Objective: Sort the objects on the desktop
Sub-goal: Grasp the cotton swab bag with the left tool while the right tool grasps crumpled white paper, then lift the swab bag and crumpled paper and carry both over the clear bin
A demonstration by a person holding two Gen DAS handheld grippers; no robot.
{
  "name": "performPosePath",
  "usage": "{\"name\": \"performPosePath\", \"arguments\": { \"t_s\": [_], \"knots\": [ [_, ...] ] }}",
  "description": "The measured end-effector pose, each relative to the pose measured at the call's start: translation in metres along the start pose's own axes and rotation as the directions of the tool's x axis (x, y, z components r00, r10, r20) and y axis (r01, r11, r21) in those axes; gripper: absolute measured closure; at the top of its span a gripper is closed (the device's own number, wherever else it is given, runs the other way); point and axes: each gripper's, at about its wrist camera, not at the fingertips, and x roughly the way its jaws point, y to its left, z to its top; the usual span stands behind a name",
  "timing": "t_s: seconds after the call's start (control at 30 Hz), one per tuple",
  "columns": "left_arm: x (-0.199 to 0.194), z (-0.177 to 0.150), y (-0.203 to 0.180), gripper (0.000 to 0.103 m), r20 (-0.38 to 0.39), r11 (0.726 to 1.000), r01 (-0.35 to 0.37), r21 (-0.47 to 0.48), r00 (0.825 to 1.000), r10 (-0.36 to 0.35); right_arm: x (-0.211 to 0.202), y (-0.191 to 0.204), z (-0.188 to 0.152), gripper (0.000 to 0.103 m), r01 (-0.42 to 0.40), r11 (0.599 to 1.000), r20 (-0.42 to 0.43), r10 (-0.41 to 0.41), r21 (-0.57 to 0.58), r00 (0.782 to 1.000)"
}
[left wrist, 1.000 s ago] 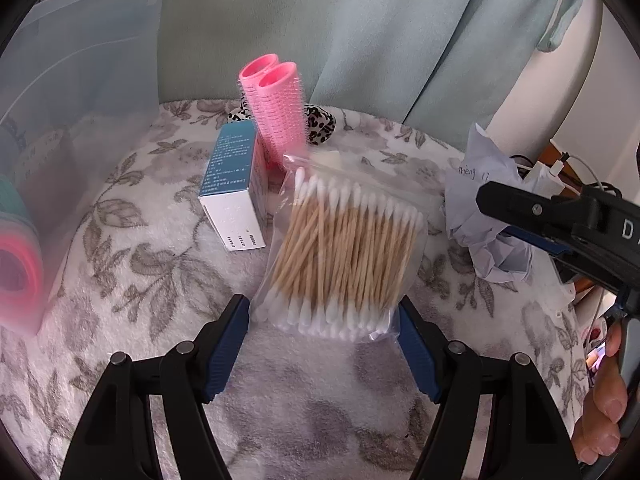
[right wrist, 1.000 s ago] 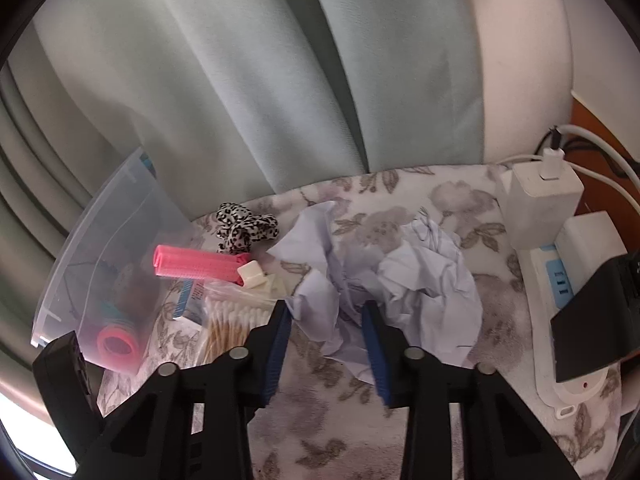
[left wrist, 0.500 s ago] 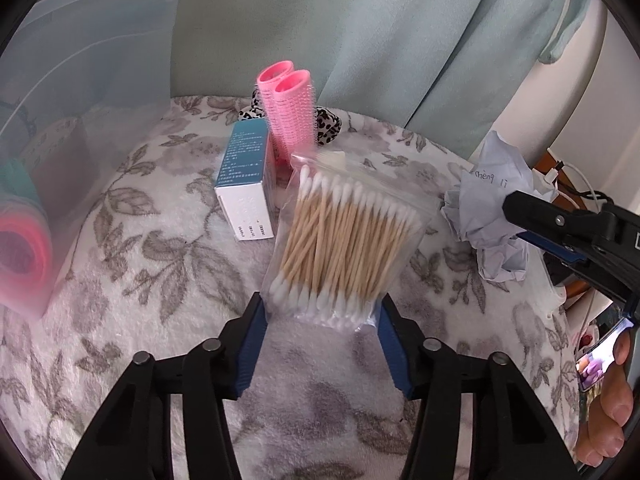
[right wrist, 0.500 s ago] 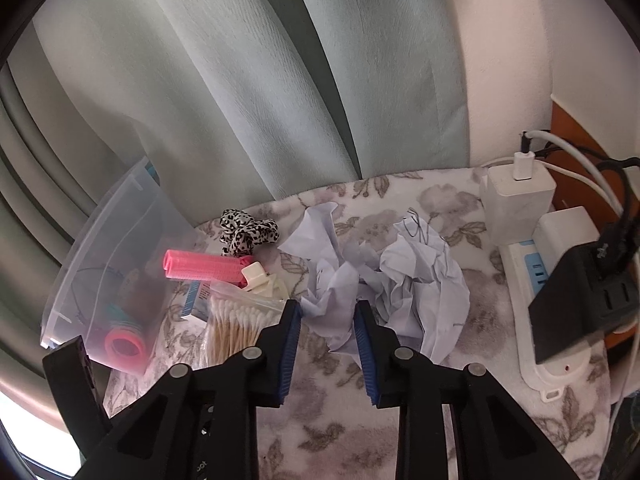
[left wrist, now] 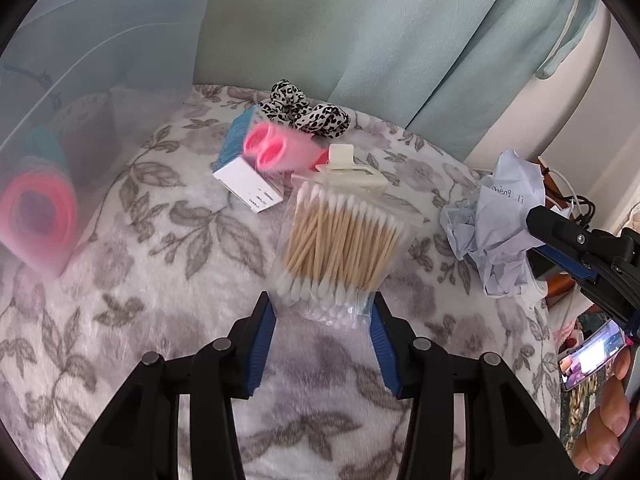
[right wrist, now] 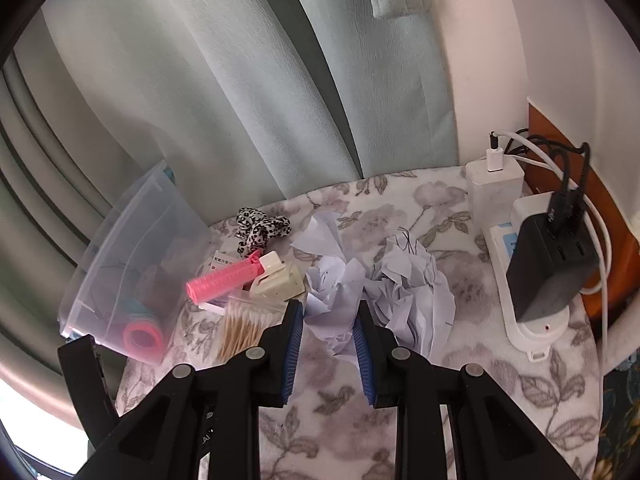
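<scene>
The left claw [left wrist: 323,320] pinches the near end of the bag of cotton swabs [left wrist: 344,248], its blue pads pressed against the bag's two sides above the floral tabletop [left wrist: 168,320]. Just beyond the bag lies a cream hair clip [left wrist: 352,170], touching the bag's far edge. Left of the clip, past the bag, pink hair rollers [left wrist: 276,150] rest on a teal-and-white box [left wrist: 244,172]. Behind the rollers sits a leopard-print scrunchie [left wrist: 308,110]. Well left of the bag stands a clear plastic bin [left wrist: 100,80] with pink and teal rolls inside.

The right claw [right wrist: 329,330] grips crumpled paper [right wrist: 332,296] right of the bag, its pads squeezing the wad. Further right stands a white power strip [right wrist: 532,320] carrying a black charger [right wrist: 552,264].
</scene>
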Motion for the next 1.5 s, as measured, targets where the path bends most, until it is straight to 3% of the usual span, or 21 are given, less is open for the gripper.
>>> {"name": "performPosePath", "arguments": {
  "t_s": [0.63, 1.5],
  "knots": [
    [-0.047, -0.022, -0.001, 0.057, 0.026, 0.999, 0.039, 0.014, 0.999, -0.039, -0.045, 0.026, -0.017, 0.075, -0.014, 1.0, 0.046, 0.015, -0.02, 0.999],
    [-0.119, -0.014, 0.01, 0.057, 0.169, 0.994, 0.108, 0.008, 0.98, -0.108, -0.094, 0.076, -0.016, 0.075, -0.039, 0.993, 0.131, 0.054, -0.11, 0.99]
  ]
}}
